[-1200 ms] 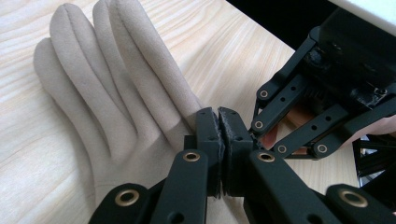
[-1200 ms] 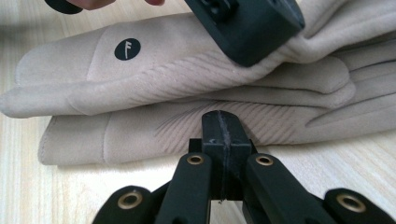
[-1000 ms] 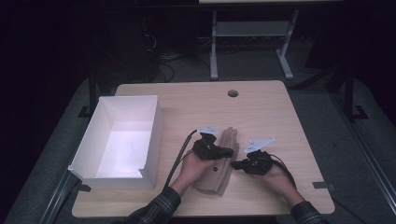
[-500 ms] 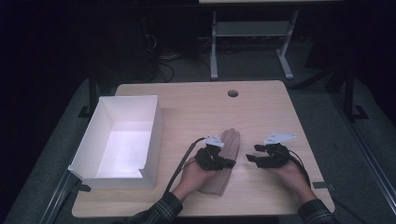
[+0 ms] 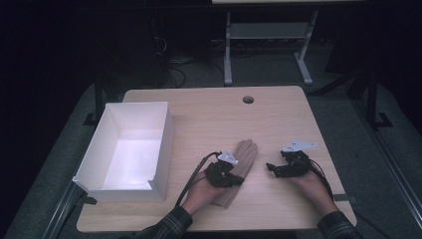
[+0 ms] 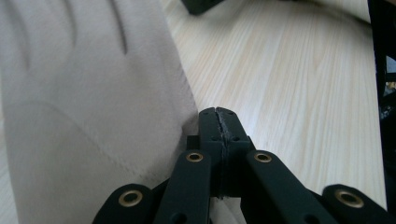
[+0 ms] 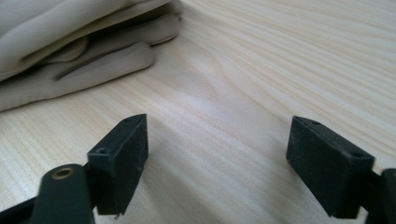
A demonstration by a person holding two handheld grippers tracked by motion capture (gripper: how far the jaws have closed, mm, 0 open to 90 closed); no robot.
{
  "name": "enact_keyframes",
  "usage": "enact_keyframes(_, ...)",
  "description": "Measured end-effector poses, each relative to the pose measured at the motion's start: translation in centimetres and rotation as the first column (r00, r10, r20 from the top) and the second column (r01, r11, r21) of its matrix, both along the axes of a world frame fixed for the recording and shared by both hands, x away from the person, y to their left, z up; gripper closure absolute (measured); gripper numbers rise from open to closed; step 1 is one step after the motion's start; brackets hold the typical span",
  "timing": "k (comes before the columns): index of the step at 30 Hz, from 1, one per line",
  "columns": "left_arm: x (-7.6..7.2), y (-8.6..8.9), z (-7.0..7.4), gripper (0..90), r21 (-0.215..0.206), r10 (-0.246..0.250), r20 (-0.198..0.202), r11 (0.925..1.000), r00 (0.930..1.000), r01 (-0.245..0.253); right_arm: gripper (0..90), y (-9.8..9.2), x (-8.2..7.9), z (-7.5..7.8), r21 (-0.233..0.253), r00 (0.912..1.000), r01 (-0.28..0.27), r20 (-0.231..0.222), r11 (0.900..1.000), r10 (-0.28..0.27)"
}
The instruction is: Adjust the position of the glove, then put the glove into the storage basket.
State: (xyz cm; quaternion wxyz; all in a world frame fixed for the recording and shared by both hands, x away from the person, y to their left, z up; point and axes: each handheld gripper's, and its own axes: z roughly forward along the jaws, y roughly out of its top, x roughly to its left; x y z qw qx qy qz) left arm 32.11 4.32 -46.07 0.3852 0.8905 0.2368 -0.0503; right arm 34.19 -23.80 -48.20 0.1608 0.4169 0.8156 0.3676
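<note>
A beige glove [image 5: 245,158] lies flat on the wooden table [image 5: 278,117], fingers pointing away from the person. My left gripper [image 5: 234,178] rests over the glove's lower half. In the left gripper view its jaws are shut [image 6: 218,117] at the right edge of the glove [image 6: 84,112], with no cloth visible between them. My right gripper [image 5: 272,169] sits on the bare wood to the right of the glove, pointing at it. Its jaws stand wide open [image 7: 217,163], and the glove's fingertips [image 7: 79,56] lie ahead of them on the left, apart from both jaws.
A white open box [image 5: 164,142] stands on the left part of the table. A round cable hole [image 5: 248,99] sits near the far edge. Beyond the table, a metal rack [image 5: 268,35] and cables stand on the dark floor.
My left gripper has slid back along the glove toward the person. My right gripper has moved to the right, off the glove's side, onto bare wood. The glove has stayed in place.
</note>
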Motion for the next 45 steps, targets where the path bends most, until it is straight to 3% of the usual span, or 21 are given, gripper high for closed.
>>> enact_keyframes(9,-0.3,3.1,0.5,89.5,0.05,0.022,0.0,0.9985,0.9998,-0.022,18.2,0.0,0.1,0.0,-0.001,1.0,0.008,-0.002,1.0,-0.008)
enact_keyframes(15,-0.2,4.5,1.1,87.9,0.044,0.028,0.012,0.9986,0.9995,-0.029,17.3,0.0,0.2,0.0,-0.004,0.9999,0.01,-0.005,1.0,-0.01)
enact_keyframes(20,0.3,4.6,2.2,76.5,0.034,0.04,0.039,0.9986,0.9984,-0.042,17.2,0.0,0.2,0.0,-0.003,0.9999,0.011,-0.005,1.0,-0.011)
enact_keyframes(23,0.9,4.4,3.0,64.1,0.034,0.073,0.073,0.9966,0.9946,-0.076,16.9,0.0,0.2,0.0,-0.003,0.9999,0.011,-0.005,1.0,-0.011)
enact_keyframes(25,1.3,4.2,3.3,57.9,0.036,0.067,0.081,0.9969,0.9944,-0.07,16.9,0.0,0.2,0.0,-0.004,0.9999,0.011,-0.005,1.0,-0.011)
enact_keyframes(30,2.8,3.3,3.2,31.8,0.082,0.045,0.105,0.9952,0.9935,-0.054,16.8,0.0,0.2,0.0,-0.003,0.9999,0.011,-0.005,1.0,-0.011)
enact_keyframes(31,2.9,3.0,3.0,27.5,0.07,0.05,0.105,0.9959,0.9932,-0.058,16.8,0.0,0.2,0.0,-0.003,0.9999,0.012,-0.005,1.0,-0.012)
enact_keyframes(34,3.2,2.8,2.8,19.0,0.091,0.028,0.115,0.9951,0.9929,-0.038,16.9,0.0,0.2,0.0,-0.003,0.9999,0.012,-0.005,1.0,-0.012)
enact_keyframes(37,3.3,2.5,2.4,13.7,0.103,0.042,0.124,0.9931,0.9914,-0.055,16.8,0.0,0.2,0.0,-0.003,0.9999,0.012,-0.005,1.0,-0.012)
enact_keyframes(45,3.4,2.2,1.3,13.1,0.132,0.052,0.144,0.9887,0.9882,-0.071,16.8,0.0,0.2,0.0,-0.005,0.9999,0.01,-0.008,1.0,-0.01)
